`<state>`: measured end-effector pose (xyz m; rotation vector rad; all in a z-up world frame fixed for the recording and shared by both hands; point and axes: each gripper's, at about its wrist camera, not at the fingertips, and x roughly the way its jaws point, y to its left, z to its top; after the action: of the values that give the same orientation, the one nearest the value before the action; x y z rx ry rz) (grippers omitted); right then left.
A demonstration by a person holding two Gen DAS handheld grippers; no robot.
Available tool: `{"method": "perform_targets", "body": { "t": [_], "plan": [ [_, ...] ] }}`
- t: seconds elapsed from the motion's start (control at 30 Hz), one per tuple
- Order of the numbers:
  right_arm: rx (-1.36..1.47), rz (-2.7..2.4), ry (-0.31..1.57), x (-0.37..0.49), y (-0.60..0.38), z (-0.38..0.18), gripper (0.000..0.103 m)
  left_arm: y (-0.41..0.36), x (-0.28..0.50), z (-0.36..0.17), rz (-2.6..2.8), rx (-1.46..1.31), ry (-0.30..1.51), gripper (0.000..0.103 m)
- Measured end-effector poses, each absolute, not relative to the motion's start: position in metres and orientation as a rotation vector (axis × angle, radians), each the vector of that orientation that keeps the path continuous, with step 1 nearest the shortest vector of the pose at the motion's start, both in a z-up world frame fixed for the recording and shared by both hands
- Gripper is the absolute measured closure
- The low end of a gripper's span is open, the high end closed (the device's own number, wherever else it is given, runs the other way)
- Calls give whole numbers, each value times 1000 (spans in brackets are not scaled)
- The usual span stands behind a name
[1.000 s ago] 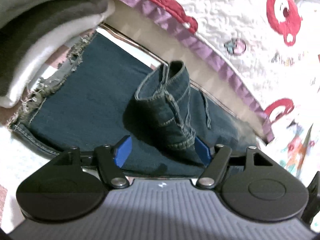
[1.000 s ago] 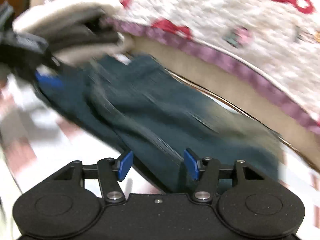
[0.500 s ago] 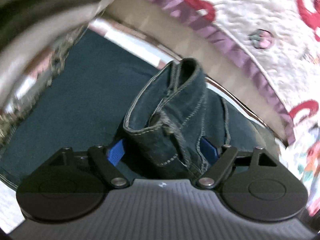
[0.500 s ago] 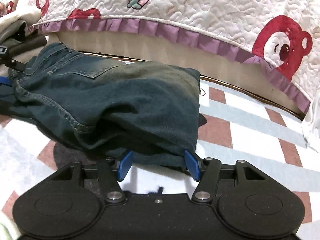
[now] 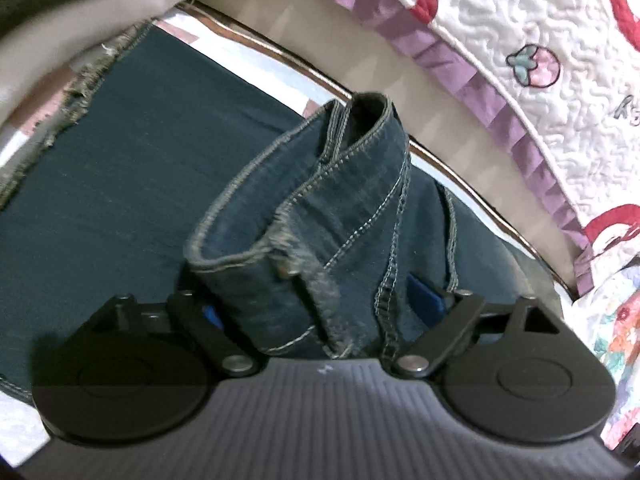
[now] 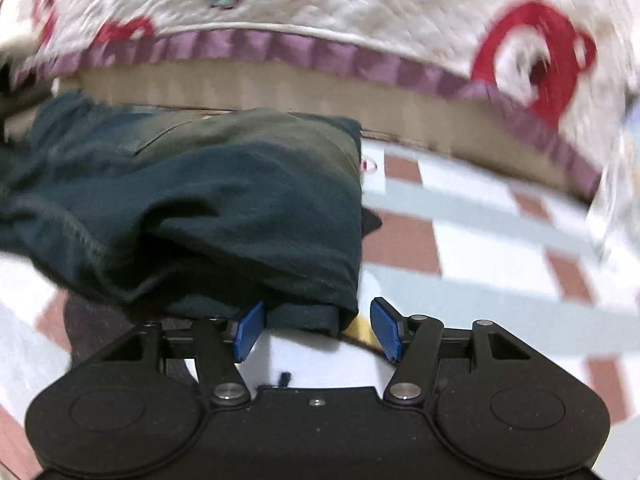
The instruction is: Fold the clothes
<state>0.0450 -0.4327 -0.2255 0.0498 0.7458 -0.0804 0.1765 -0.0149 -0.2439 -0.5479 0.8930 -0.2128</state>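
Dark blue jeans lie flat on a checked sheet. Their bunched waistband stands up and fills the gap between the fingers of my left gripper. The blue pads stay wide apart, so this gripper is open. In the right wrist view the jeans lie as a thick folded bundle. Its near edge lies right at my right gripper, partly between the spread blue pads. This gripper is open too. The view is motion-blurred.
A white quilt with red bears and a purple frill hangs over a beige bed side behind the jeans. Folded grey and white clothes are stacked at the upper left. The checked sheet extends to the right.
My left gripper pushed forward, so the waistband now sits deep between its fingers. My right gripper swung to the folded end of the jeans and moved close to its near edge.
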Motion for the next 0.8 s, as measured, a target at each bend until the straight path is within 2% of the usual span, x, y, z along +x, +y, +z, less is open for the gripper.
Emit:
{"method": "perform_targets", "body": {
  "t": [0.07,0.13,0.17,0.2,0.27,0.43,0.5,0.8],
  "plan": [
    [166,-59,741,47,-444,-229,38,-19,180,-245,-186,-554,886,11],
    [218,-52,720,47,-450,-230,38,-26,182,-240,-163,-476,868,45],
    [223,-49,712,47,-450,-230,38,-29,182,-235,-152,-440,853,81],
    [226,-46,705,47,-450,-231,38,-30,178,-226,-143,-412,822,89],
    [217,-41,691,46,-448,-233,38,-33,171,-208,-126,-355,760,93],
    [181,-42,652,44,-446,-232,38,-26,134,-150,-88,-247,546,93],
    [161,-41,629,43,-444,-228,38,-9,125,-148,-47,-221,521,93],
    [72,8,613,46,-424,-225,38,49,118,-240,49,-319,671,89]
  ]
}}
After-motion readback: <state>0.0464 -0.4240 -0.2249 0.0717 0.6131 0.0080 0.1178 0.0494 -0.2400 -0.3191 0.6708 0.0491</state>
